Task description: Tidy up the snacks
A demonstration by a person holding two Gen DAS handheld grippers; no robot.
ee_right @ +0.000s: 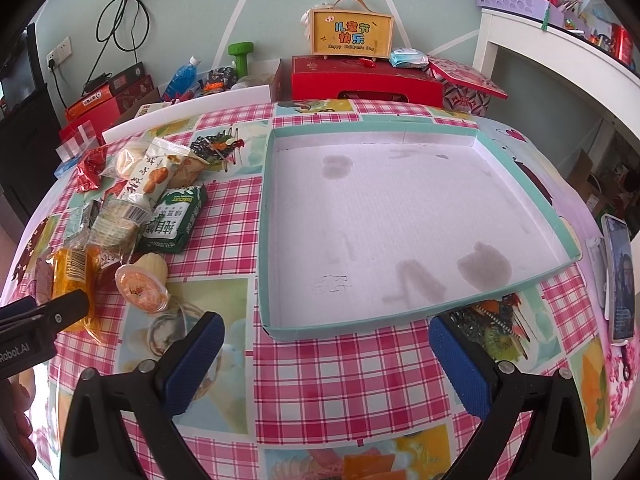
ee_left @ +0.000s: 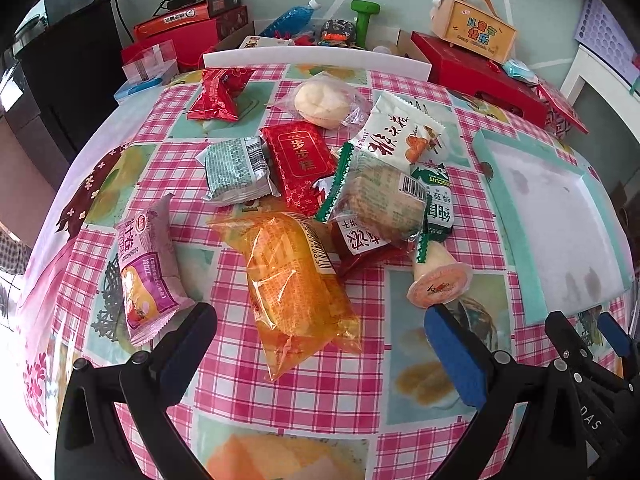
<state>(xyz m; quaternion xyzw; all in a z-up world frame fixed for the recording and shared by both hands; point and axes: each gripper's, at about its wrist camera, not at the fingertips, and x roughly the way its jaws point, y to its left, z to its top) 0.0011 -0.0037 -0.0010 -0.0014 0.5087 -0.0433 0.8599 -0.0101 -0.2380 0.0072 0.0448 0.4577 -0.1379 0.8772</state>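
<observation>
Two grippers are in your hands, both spread wide and holding nothing: your left gripper (ee_left: 320, 344) hovers low over the pink checked tablecloth (ee_left: 312, 392), its fingers either side of the orange packet (ee_left: 296, 280), apart from it; your right gripper (ee_right: 326, 354) hangs before the near rim of the shallow teal-edged tray (ee_right: 266, 240), whose white floor is bare. The snacks lie in a loose heap to the tray's left: a purple packet (ee_left: 146, 268), a red packet (ee_left: 300, 162), a wrapped bun (ee_left: 326, 102), a green biscuit pack (ee_right: 174, 220) and a jelly cup (ee_right: 142, 282) lying nearest the tray, on its side.
</observation>
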